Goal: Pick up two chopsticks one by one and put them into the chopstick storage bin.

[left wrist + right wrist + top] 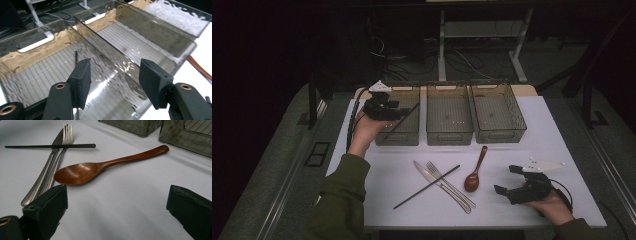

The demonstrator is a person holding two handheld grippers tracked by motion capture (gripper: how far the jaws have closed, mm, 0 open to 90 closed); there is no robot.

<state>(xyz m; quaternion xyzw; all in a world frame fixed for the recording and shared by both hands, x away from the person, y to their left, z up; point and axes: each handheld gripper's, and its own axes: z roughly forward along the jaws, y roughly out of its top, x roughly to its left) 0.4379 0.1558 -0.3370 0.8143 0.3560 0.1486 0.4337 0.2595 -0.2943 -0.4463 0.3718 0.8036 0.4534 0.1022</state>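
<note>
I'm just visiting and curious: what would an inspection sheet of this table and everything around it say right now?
Surface: white table top, no spills seen.
Job's things: three clear bins in a row at the far side; a black chopstick leans in the left bin; a second chopstick lies across the knife and fork; wooden spoon beside them.
Clutter: nothing seen.
Grippers: left gripper over the left bin, jaws apart; right gripper low near the spoon, jaws apart, holding nothing.
Cables: one trails from the left gripper; loose cables on the floor beyond.
Surroundings: dark room, desk legs behind.
</note>
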